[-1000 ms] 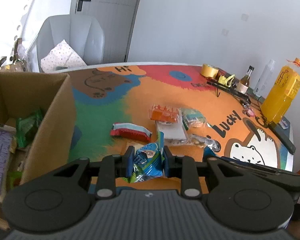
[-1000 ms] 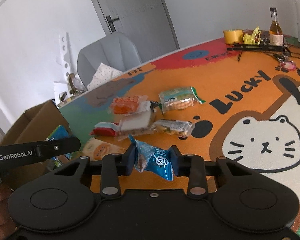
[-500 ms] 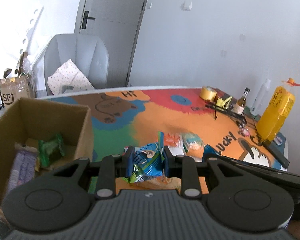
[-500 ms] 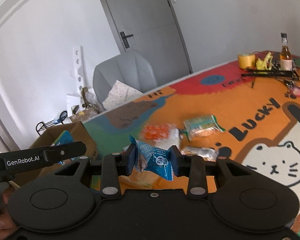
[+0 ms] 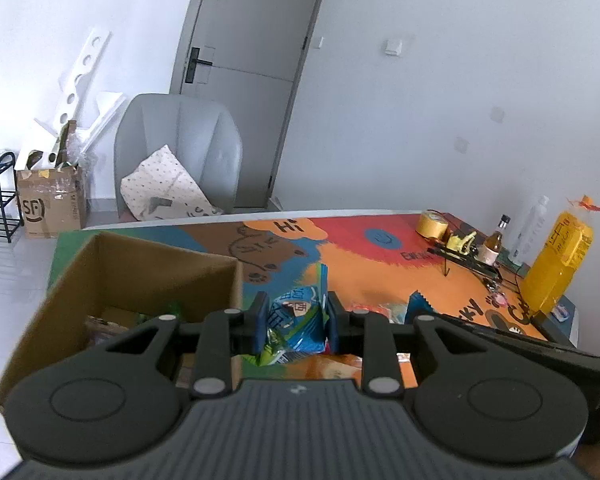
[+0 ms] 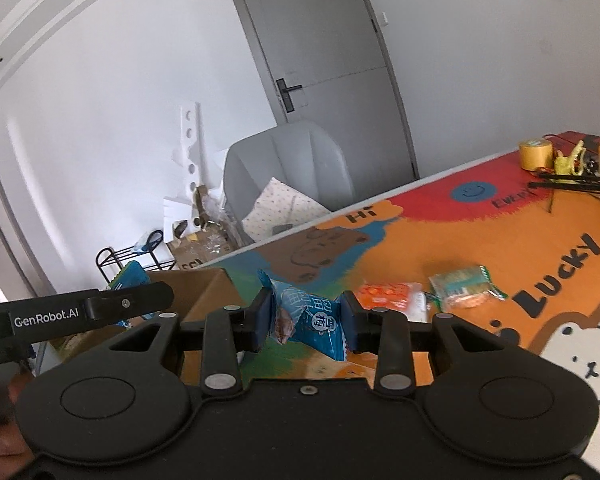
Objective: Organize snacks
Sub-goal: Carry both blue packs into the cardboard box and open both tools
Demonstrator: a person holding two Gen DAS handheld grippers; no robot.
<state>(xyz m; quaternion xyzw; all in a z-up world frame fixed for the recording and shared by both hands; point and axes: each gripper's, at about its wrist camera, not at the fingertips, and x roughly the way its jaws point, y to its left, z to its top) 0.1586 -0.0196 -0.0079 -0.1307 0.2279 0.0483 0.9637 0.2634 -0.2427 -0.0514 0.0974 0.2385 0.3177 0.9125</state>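
We hold two snack packets at once. Our left gripper is clamped on a crinkled blue-and-green foil snack packet, its black jaws pressed against both sides of the wrapper. Our right gripper is clamped on a small blue foil candy packet with white characters, pinched the same way.

Compared with a second ago, both grippers have risen and tipped up. In the left wrist view then, the colourful cartoon-print table mat filled the frame and the open brown cardboard box sat at the left edge; now the box lies just ahead and left of the left packet, its near corner right beside the jaws, with some green wrapping visible inside. The loose snacks on the mat have mostly dropped behind the gripper body in that view. The grip on both packets is unchanged.

In the right wrist view, the grey door and grey padded chair now take up much more of the frame than before. An orange snack packet and a clear green-edged cracker packet lie on the mat beyond the right jaws, well apart from the box. The left gripper's black arm crosses the left edge there, over the cardboard box.

At the far end of the mat stand a yellow tape roll, a small brown glass bottle and a tall yellow plastic bottle.
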